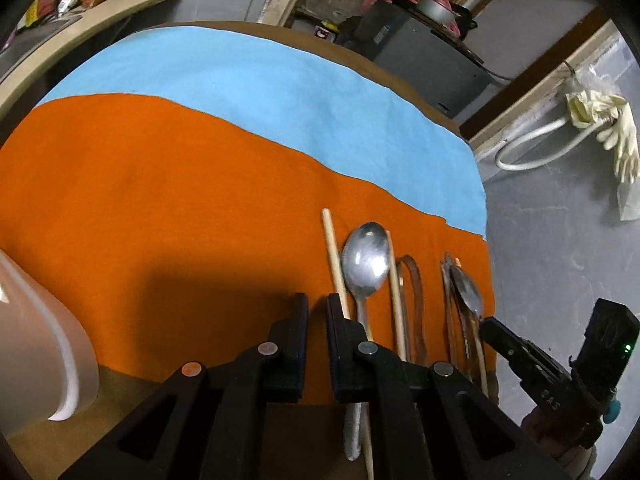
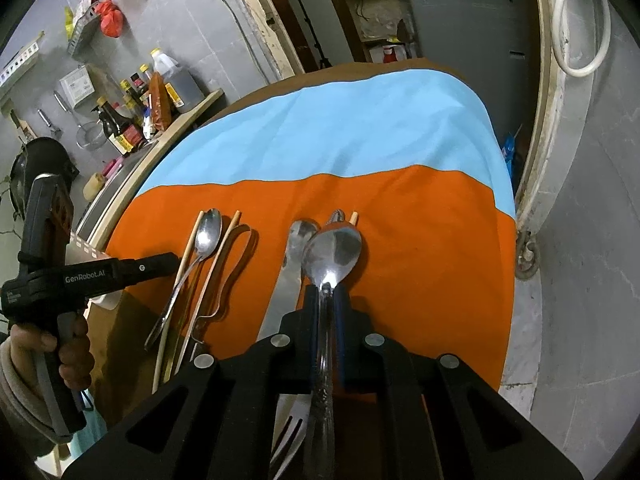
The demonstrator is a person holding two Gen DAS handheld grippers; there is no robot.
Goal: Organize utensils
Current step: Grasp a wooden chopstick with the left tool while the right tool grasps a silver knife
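Although stiff, light and slippery, the steel spoon (image 2: 334, 250) is pinched at its neck by the right gripper (image 2: 326, 292), while the left gripper (image 1: 317, 312) is held narrowly parted and empty.

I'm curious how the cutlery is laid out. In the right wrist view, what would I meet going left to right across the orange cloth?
Left hand-held gripper → small spoon between two chopsticks → clear wavy-handled utensil → flat metal knife → big spoon gripped by the right hand-held gripper.
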